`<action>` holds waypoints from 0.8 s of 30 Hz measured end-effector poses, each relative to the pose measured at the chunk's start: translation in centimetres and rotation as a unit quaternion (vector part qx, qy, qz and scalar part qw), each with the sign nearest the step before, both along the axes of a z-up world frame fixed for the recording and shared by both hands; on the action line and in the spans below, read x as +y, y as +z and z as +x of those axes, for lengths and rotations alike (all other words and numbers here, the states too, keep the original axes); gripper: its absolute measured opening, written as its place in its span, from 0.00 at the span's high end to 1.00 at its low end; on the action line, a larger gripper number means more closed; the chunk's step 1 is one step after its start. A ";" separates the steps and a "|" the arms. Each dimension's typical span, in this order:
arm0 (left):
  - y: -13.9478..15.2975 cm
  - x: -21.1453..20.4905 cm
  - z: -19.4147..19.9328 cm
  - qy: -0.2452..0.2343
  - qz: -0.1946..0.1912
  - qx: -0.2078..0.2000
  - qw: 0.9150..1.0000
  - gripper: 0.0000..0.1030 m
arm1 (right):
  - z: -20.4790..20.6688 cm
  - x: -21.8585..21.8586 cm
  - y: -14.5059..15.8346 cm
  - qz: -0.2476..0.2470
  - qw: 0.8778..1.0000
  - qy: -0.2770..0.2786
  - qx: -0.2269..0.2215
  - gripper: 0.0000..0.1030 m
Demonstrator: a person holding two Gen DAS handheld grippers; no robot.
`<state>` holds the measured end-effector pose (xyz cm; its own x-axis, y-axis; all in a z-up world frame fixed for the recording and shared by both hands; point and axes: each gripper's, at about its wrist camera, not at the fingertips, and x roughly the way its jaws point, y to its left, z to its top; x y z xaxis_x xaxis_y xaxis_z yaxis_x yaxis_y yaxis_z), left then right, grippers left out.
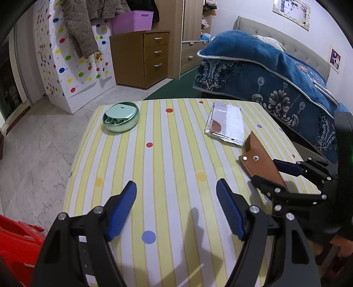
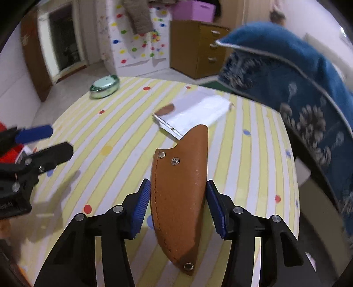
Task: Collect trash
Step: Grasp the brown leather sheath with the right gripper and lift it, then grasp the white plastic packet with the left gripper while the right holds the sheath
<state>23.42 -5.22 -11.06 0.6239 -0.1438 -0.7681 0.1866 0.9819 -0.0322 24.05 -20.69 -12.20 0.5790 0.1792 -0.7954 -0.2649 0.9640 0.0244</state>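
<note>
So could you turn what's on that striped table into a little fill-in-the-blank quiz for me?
1. The right gripper has a brown leather ____ between its fingers.
2. The left gripper has ____ between its fingers.
3. The round green tin sits near the table's far ____ corner, seen from the left wrist.
4. The folded paper lies just beyond the sheath's ____ end.

Missing words: sheath; nothing; left; far

On the bench lie one brown leather sheath, one folded white paper wrapper and one round green tin, while beyond it stand one three-drawer wooden cabinet, one pink basket and one bed.
</note>
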 end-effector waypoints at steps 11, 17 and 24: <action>-0.2 -2.7 0.6 -0.028 0.013 -0.009 1.000 0.21 | -3.7 -5.0 1.5 0.066 0.993 -0.087 -0.040 0.52; -0.7 -6.6 3.2 -0.058 0.032 -0.018 0.998 0.15 | -3.7 -8.2 1.8 0.104 0.985 -0.127 -0.057 0.51; -1.9 -10.1 8.1 -0.081 0.034 0.005 0.996 0.25 | -4.0 -10.8 2.0 0.140 0.977 -0.149 -0.060 0.51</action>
